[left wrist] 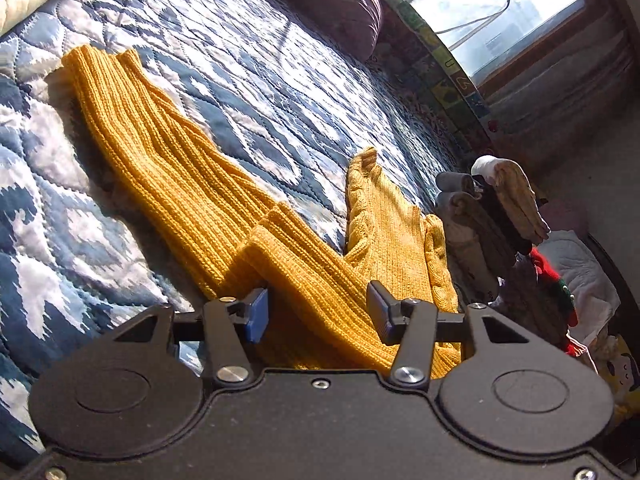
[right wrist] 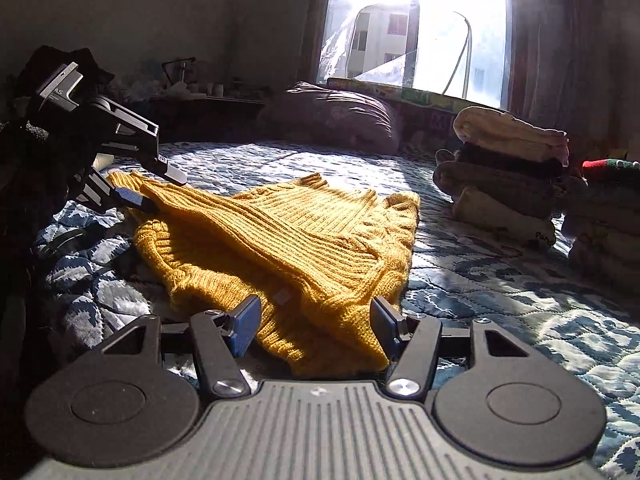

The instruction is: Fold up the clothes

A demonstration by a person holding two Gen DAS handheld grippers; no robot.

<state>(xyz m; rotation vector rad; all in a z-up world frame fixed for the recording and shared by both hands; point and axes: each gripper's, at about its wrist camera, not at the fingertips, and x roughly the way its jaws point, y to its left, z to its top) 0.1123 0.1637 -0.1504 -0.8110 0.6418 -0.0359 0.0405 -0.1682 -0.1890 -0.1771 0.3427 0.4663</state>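
Note:
A mustard-yellow ribbed knit sweater (left wrist: 180,168) lies on the blue-and-white quilted bed (left wrist: 260,80). One long sleeve stretches away to the far left, and another part is folded over near the camera. My left gripper (left wrist: 318,316) is open, with the folded sleeve lying between its blue pads. In the right wrist view the sweater (right wrist: 300,232) is bunched in the middle of the quilt (right wrist: 500,292). My right gripper (right wrist: 316,326) is open over the sweater's near hem. The left gripper (right wrist: 158,190) shows at the sweater's far left edge, its fingers on either side of the fabric.
A stack of folded clothes (right wrist: 508,168) sits on the bed to the right, also seen as a pile (left wrist: 492,216) at the bed's edge. A dark pillow (right wrist: 332,116) lies at the head under a bright window (right wrist: 416,28). A person's dark sleeve (right wrist: 24,200) fills the left edge.

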